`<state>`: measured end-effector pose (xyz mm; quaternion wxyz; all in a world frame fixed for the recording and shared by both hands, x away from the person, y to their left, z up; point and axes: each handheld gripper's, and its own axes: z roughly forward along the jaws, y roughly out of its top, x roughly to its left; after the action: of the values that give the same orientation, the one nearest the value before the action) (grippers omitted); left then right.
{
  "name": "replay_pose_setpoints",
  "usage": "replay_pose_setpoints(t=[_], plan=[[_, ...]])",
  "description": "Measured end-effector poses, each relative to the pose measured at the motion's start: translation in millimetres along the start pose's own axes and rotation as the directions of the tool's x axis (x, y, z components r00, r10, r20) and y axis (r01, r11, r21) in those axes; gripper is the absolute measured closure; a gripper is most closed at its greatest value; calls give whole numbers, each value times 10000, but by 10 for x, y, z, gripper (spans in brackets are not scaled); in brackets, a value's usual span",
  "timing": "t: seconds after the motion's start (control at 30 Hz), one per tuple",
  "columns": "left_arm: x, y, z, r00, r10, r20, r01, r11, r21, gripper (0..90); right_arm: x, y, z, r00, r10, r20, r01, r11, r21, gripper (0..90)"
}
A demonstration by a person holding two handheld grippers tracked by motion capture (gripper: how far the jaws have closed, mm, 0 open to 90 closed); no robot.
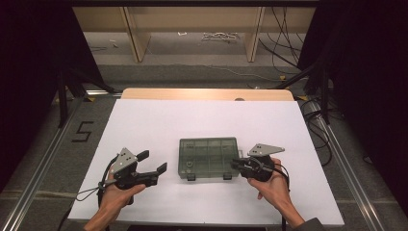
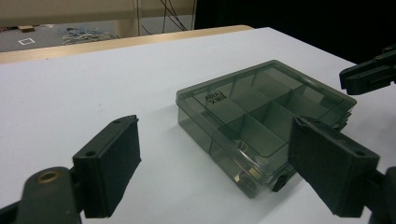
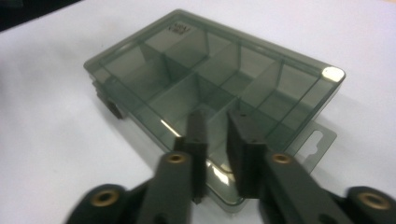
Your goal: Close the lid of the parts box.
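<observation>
High view, tabletop [image 1: 144,125]: white sheet carrying your one work item, a compartment box [image 1: 209,157], at centre, between both claws.
Compartment box: smoked clear plastic, lid down; judge it light, rigid, slick, prone to sliding. Grip a short side wall or a front latch [image 1: 191,177].
Left claw [image 1: 154,161]: jaws spread wide, empty, well apart from the box.
Right claw [image 3: 218,135]: jaws nearly together, nothing between them, just over the box's near corner; contact unclear.
Hidden: compartments look empty through the tint; lid label [image 2: 215,98] unreadable.

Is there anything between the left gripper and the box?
Nothing visible. Bare white table lies between the open left gripper and the box. The right gripper is at the box's other side.
</observation>
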<state>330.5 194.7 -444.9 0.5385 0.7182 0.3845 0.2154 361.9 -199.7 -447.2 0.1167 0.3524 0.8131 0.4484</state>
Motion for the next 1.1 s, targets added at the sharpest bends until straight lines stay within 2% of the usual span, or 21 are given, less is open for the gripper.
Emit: replay_pose_setpoints(t=[0.07, 0.1, 0.13, 0.2, 0.3, 0.33, 0.37, 0.47, 0.5, 0.53, 0.6, 0.7, 0.73, 0.77, 0.8, 0.87, 0.9, 1.0, 1.03, 1.07, 1.1], plan=[[13, 9, -9, 9999, 132, 0, -132, 9999, -46, 169, 7, 15, -18, 9999, 136, 43, -136, 9999, -55, 622], [-6, 2, -14, 9999, -170, 4, 170, 9998, -46, 166, 13, 18, -23, 9996, 240, 174, -235, 9993, -307, 565], [7, 11, -23, 10000, 96, 13, -96, 10000, -22, 165, 22, 25, -34, 9994, 340, 109, -336, 9987, -378, 519], [-6, 9, -31, 10000, -92, 0, 92, 9999, -95, 165, 31, 36, -57, 9993, 312, 226, -300, 9982, -523, 432], [9, 17, -47, 10000, 89, 15, -89, 9999, -91, 162, 66, 40, -109, 9972, 640, 393, -610, 9956, -717, 344], [2, 15, -50, 10000, -54, 15, 54, 9999, -124, 162, 74, 39, -119, 9968, 682, 407, -647, 9946, -806, 329], [13, 19, -54, 9999, 100, 22, -100, 9999, -119, 162, 87, 40, -145, 9961, 778, 418, -736, 9930, -924, 312], [3, 18, -68, 10000, -22, 51, 23, 9999, -116, 162, 113, 38, -197, 9953, 860, 454, -798, 9891, -1234, 265], [6, 21, -73, 9999, 101, 44, -100, 9998, -152, 162, 124, 36, -216, 9945, 946, 454, -882, 9878, -1280, 247], [-9, 17, -78, 9999, -86, 55, 87, 9998, -185, 162, 133, 32, -233, 9947, 928, 446, -862, 9875, -1317, 229], [-3, 25, -92, 9998, 178, 43, -177, 9996, -208, 162, 149, 21, -262, 9951, 853, 506, -773, 9866, -1435, 213], [-31, 17, -110, 10000, -15, 96, 17, 9999, -145, 162, 175, 5, -303, 9956, 827, 443, -745, 9837, -1635, 189], [-26, 20, -117, 9996, 253, 99, -251, 9995, -176, 162, 178, -1, -317, 9954, 763, 573, -665, 9855, -1558, 189], [-44, 15, -124, 9999, 126, 75, -124, 9998, -178, 162, 186, -11, -333, 9960, 757, 482, -672, 9853, -1573, 188], [-29, 18, -141, 9989, 465, 77, -465, 9989, -57, 162, 189, -24, -337, 9964, 713, 456, -629, 9844, -1643, 186], [-30, 17, -153, 9979, 637, 84, -637, 9979, -91, 162, 206, -42, -362, 9964, 732, 428, -656, 9852, -1583, 178], [-53, 6, -152, 9991, 416, 81, -414, 9989, -206, 162, 214, -55, -364, 9964, 691, 498, -601, 9846, -1642, 169], [-73, -12, -190, 9979, 645, 91, -645, 9979, -46, 162, 245, -93, -392, 9972, 669, 347, -593, 9807, -1862, 166], [-73, -14, -198, 9962, 869, 102, -869, 9962, -52, 162, 260, -104, -425, 9971, 631, 416, -551, 9835, -1723, 163], [-99, -26, -206, 9973, 729, 57, -729, 9973, -74, 162, 273, -120, -446, 9973, 586, 441, -501, 9837, -1729, 162], [-105, -31, -220, 9961, 876, 93, -876, 9961, -41, 162, 287, -138, -464, 9977, 552, 387, -474, 9829, -1777, 162]])
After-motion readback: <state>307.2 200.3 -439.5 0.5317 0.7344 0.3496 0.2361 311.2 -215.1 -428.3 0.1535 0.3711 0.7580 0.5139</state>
